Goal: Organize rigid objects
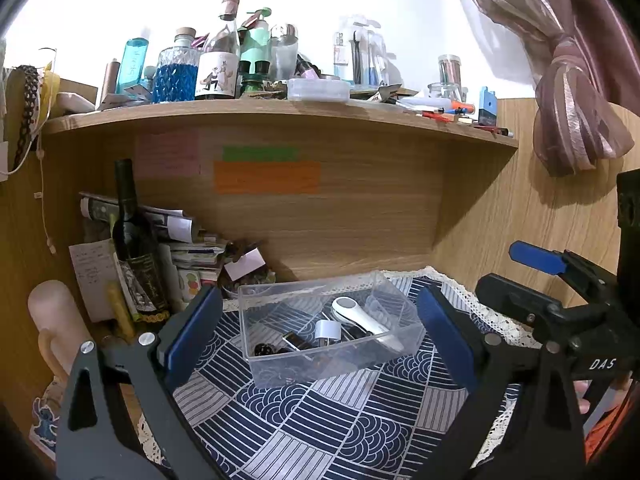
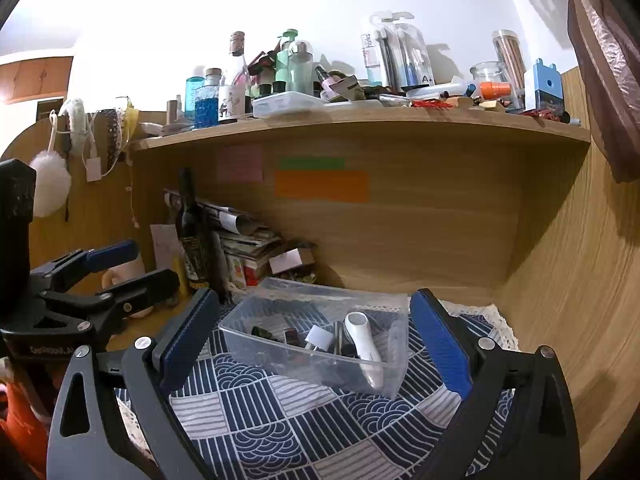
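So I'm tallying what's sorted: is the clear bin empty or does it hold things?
It holds things. The clear bin contains a white handheld device, a small white cube and a few dark small items; it has no lid on.

Clear plastic bin (image 1: 320, 344) holds white handheld device (image 1: 362, 318), white cube (image 1: 327, 332), possibly dark clips.

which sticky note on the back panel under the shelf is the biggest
The orange sticky note, the wide lower strip. The green sticky note directly above it is thinner, and the pink sticky note to the left is squarer and narrower.
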Demonstrator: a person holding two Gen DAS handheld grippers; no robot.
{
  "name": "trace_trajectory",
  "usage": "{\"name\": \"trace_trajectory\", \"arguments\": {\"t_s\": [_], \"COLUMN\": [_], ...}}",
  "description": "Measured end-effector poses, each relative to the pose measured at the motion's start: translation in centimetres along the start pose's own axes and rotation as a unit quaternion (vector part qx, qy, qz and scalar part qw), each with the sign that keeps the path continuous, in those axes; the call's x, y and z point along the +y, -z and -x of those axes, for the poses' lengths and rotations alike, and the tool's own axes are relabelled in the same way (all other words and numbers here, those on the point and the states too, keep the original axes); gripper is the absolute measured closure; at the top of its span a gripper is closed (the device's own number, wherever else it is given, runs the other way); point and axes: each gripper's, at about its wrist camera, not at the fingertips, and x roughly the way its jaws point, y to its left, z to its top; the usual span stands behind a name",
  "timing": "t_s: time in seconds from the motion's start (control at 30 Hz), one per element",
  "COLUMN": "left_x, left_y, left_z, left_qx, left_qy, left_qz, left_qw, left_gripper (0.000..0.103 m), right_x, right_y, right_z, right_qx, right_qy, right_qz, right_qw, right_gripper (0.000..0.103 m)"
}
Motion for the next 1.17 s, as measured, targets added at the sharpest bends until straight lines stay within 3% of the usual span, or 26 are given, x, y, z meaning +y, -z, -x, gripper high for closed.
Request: {"name": "trace_trajectory", "arguments": {"t_s": [1.17], "left_x": [-0.17], "left_y": [0.03], "left_z": [-0.85], "left_qx": [0.007], "left_qy": [0.014], "left_qz": [0.009], "left_qw": [0.9998], "left_gripper": [0.004], "right_x": [-0.5], "right_y": [0.23], "right_z": [-0.94], "right_qx": [0.01], "right_qy": [0.002], "right_qz": [-0.012], "right_qw": [1.0], "right_gripper": [0.005]}}
